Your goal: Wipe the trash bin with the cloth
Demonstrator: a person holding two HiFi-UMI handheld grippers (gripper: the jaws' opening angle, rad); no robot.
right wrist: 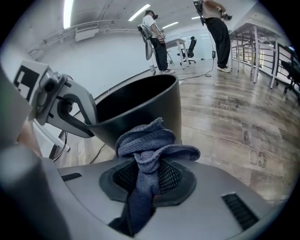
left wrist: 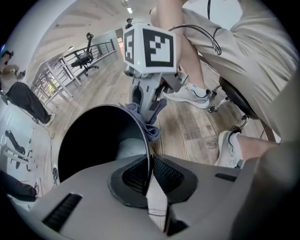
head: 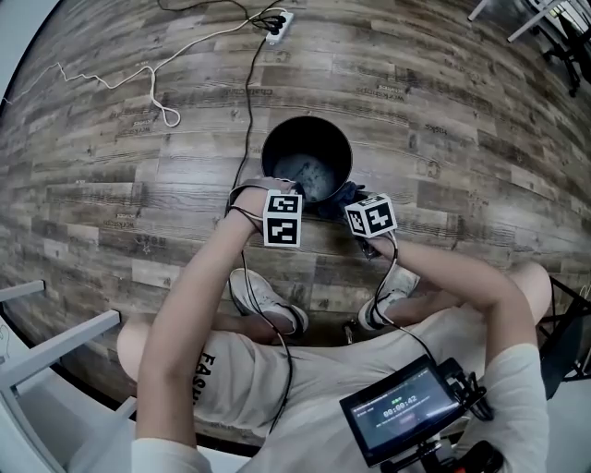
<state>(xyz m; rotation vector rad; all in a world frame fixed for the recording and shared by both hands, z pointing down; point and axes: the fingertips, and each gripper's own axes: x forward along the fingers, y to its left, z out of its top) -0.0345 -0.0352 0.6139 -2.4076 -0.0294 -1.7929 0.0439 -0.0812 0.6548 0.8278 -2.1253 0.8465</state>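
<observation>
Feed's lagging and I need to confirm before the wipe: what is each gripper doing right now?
Left gripper: closed on the rim of the trash bin.
Right gripper: closed on the blue cloth, next to the bin's outer wall.

Grey-brown wood-plank floor (head: 443, 111), white power strip (head: 278, 24), ceiling strip lights (right wrist: 69, 13), pale wall (right wrist: 108, 51), metal railing (right wrist: 274, 61), office chair (left wrist: 84, 59)
</observation>
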